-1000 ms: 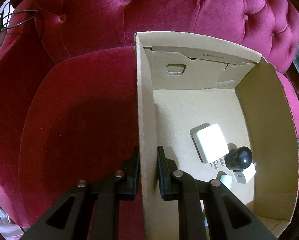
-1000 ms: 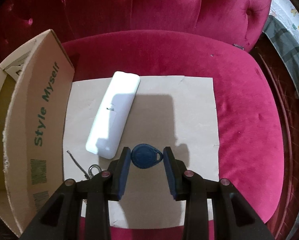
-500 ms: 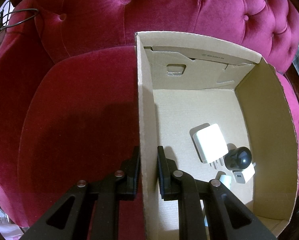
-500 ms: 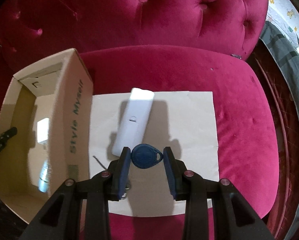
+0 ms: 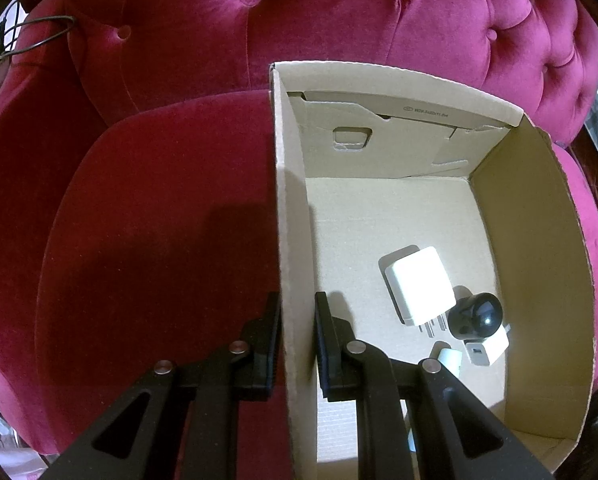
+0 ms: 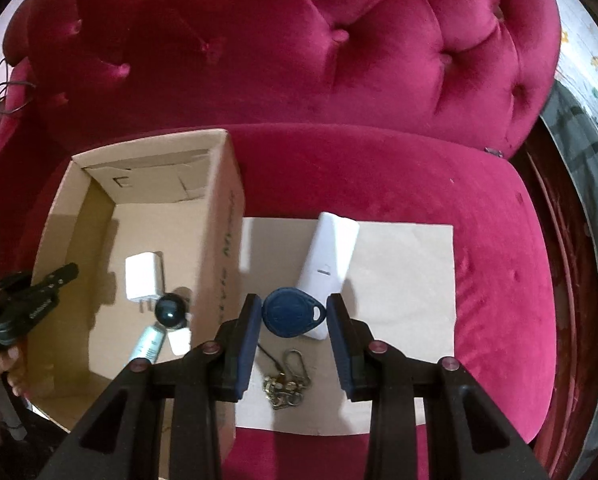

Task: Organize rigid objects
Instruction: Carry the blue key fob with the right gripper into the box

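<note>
My right gripper (image 6: 293, 318) is shut on a blue teardrop key fob (image 6: 293, 317) and holds it above the cardboard sheet (image 6: 403, 264), just right of the open cardboard box (image 6: 221, 216). A white remote (image 6: 331, 256) lies on the sheet behind the fob, and a key chain (image 6: 285, 386) lies under it. My left gripper (image 5: 297, 308) is shut on the box's left wall (image 5: 289, 220). Inside the box lie a white charger (image 5: 419, 284), a black ball-shaped object (image 5: 477, 314), a small white adapter (image 5: 487, 350) and a pale tube (image 6: 149, 344).
Everything rests on a red velvet tufted sofa (image 6: 379, 168). Its backrest (image 5: 299, 20) rises behind the box. A dark cable (image 5: 39, 36) hangs at the far left. Grey cloth (image 6: 579, 168) lies beyond the sofa's right edge.
My right gripper has lifted the blue fob off the sheet and moved it left toward the box; the box interior now shows in its view. The left gripper has stayed on the wall.
</note>
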A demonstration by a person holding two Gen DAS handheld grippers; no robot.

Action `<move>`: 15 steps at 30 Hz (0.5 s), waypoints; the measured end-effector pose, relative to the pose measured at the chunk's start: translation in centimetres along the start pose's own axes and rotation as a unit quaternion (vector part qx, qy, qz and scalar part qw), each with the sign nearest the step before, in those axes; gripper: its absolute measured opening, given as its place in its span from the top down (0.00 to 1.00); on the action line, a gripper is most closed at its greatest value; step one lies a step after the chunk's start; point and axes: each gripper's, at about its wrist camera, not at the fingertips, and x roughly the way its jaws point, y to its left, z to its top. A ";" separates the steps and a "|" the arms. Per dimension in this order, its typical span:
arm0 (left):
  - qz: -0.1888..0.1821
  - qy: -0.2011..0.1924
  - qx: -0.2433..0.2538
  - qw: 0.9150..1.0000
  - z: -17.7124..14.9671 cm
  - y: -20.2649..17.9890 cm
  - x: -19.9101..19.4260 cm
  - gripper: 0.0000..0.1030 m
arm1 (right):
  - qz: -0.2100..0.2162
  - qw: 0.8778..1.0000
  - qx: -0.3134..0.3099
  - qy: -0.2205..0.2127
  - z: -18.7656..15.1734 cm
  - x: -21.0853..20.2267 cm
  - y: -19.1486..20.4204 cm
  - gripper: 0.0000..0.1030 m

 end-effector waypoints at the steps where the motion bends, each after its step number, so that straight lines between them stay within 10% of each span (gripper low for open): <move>1: 0.000 0.000 0.000 1.000 0.0 0.0 0.0 0.84 | 0.002 1.000 -0.002 -0.001 0.1 -0.1 0.3 0.66; 15: 0.000 0.000 0.001 1.000 0.0 0.0 0.0 0.84 | 0.045 0.998 -0.048 -0.003 1.0 0.0 6.4 0.66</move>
